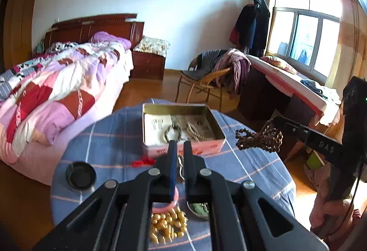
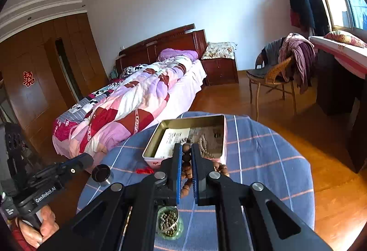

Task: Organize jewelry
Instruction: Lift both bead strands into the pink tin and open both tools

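A round table [image 1: 110, 136] under a blue checked cloth carries an open tin [image 1: 181, 127] at 12 o'clock, with bracelets inside. The right gripper [image 2: 186, 147] is clamped on a brown bead string [image 1: 259, 136], held above the cloth at 3 o'clock of the tin. The left gripper [image 1: 180, 144] has its fingers nearly together, holding nothing, above a pink bangle [image 1: 165, 204] and gold beads [image 1: 167, 225] at 6 o'clock.

The tin [image 1: 183, 111] was thin metal, its inner walls a dull brassy sheen, with printed paper [image 1: 157, 127] lying flat inside. Under the tin, the tablecloth [image 1: 240, 159] was matt woven cloth. The brown beads [image 1: 259, 136] right of the tin looked like rough matt wood; the gold beads [image 1: 167, 225] nearest the camera were smooth and glossy. The pink bangle [image 1: 168, 205] beside them was polished. Both grippers [image 1: 180, 144] [image 2: 186, 147] were matt black plastic with shiny metal pins.
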`<state>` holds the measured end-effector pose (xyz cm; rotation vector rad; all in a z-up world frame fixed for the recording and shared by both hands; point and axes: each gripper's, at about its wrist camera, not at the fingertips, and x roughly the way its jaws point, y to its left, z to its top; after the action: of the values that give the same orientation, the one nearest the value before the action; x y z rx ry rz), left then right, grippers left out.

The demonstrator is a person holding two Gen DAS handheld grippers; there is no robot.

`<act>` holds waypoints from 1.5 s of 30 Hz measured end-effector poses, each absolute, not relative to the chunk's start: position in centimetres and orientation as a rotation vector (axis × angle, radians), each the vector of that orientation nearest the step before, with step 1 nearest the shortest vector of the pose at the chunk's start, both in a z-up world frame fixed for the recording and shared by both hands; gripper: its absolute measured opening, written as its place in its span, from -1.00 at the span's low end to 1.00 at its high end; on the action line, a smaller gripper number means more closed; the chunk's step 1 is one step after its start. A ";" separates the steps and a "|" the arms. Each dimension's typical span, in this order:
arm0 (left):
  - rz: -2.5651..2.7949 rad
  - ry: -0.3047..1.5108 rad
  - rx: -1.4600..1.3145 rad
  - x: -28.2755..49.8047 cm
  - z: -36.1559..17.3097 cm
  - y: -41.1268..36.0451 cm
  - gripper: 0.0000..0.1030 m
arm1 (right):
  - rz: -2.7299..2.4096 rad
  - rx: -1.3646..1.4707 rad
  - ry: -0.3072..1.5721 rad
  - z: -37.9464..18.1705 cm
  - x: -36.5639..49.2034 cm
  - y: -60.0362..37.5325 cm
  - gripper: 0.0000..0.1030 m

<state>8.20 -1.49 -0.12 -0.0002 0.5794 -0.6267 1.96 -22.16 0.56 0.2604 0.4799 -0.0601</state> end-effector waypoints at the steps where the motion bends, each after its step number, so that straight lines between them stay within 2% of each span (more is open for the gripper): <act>1: -0.619 0.570 0.010 8.3 0.1 -1.5 -0.89 | -0.061 0.264 0.481 0.7 2.1 -22.2 -0.87; 4: -0.590 0.589 0.039 8.8 -0.5 -1.3 -0.87 | -0.058 0.276 0.488 0.4 2.0 -22.2 -0.87; 5: -0.583 0.609 0.051 9.0 -1.0 -1.2 -0.75 | -0.062 0.273 0.492 0.1 1.9 -22.2 -0.87; 7: -0.568 0.671 0.062 9.3 -2.6 -0.9 -0.03 | -0.062 0.275 0.506 -0.4 1.8 -22.1 -0.87; 8: -0.561 0.706 0.067 9.3 -3.7 -0.6 0.62 | -0.058 0.281 0.517 -0.8 1.8 -22.1 -0.87; 9: -0.557 0.716 0.070 9.0 -4.3 -0.5 0.84 | -0.057 0.285 0.525 -1.1 1.7 -22.1 -0.87; 10: -0.550 0.728 0.079 8.4 -5.1 -0.2 0.85 | -0.056 0.290 0.534 -1.5 1.6 -22.1 -0.87; 15: -0.491 0.881 0.113 7.9 -9.8 -0.5 0.85 | -0.043 0.307 0.559 -2.6 1.2 -21.7 -0.87; 17: -0.464 0.923 0.148 8.1 -11.5 -1.3 0.78 | -0.039 0.301 0.560 -2.6 1.1 -21.4 -0.87; 19: -0.440 0.949 0.173 8.2 -12.6 -1.9 0.50 | -0.037 0.291 0.553 -2.3 0.8 -21.0 -0.87; 20: -0.439 0.986 0.168 8.5 -13.5 -2.1 0.19 | -0.037 0.286 0.549 -2.1 0.8 -20.9 -0.87; 22: -0.418 0.949 0.193 8.0 -13.6 -2.4 0.01 | -0.036 0.279 0.541 -1.8 0.6 -20.8 -0.87; 23: -0.433 0.943 0.200 7.8 -13.4 -2.5 -0.18 | -0.036 0.278 0.539 -1.7 0.6 -20.8 -0.87; 26: -0.454 0.934 0.215 7.1 -12.9 -2.8 -0.60 | -0.037 0.281 0.542 -1.8 0.7 -20.9 -0.87; 28: -0.475 0.926 0.206 6.6 -12.4 -2.6 -0.62 | -0.033 0.291 0.542 -1.8 0.7 -21.0 -0.87; 30: -0.507 0.913 0.169 6.3 -11.9 -2.0 -0.78 | -0.034 0.285 0.537 -1.5 0.6 -21.0 -0.87; 45: -0.638 0.651 0.029 10.0 -1.7 -3.3 -0.78 | -0.033 0.265 0.467 1.1 3.8 -22.4 -0.87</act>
<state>10.05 -3.31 -1.69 0.0289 0.6510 -0.6383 3.79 -22.40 1.07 0.2654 0.4665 -0.0333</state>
